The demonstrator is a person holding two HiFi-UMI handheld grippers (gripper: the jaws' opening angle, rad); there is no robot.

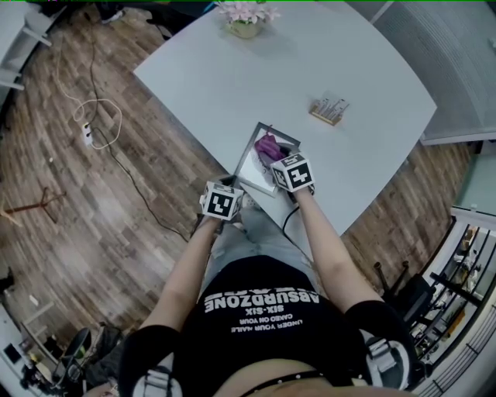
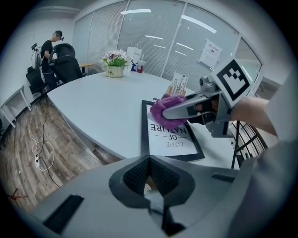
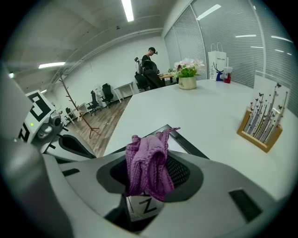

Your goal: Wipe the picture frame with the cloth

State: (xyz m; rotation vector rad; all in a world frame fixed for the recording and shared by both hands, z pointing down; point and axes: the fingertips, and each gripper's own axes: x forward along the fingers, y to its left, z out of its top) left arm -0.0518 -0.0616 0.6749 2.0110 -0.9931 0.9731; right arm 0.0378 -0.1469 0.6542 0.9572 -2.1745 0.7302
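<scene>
- The picture frame (image 1: 254, 164) lies flat on the table (image 1: 349, 62), close to the table's near edge.
- The cloth (image 1: 268, 144) sits between the jaws of the right gripper (image 3: 148, 173), touching the far part of the frame.
- The left gripper (image 2: 150, 175) is at the table's near edge, just left of the frame's near corner and nearer than the right gripper.
- A card stand (image 1: 329, 111) stands on the table, right of the frame and farther off, well apart from it.
- A flower pot (image 1: 246, 21) stands at the table's far edge.
- A cable (image 1: 91, 124) lies on the floor, left of the table.
</scene>
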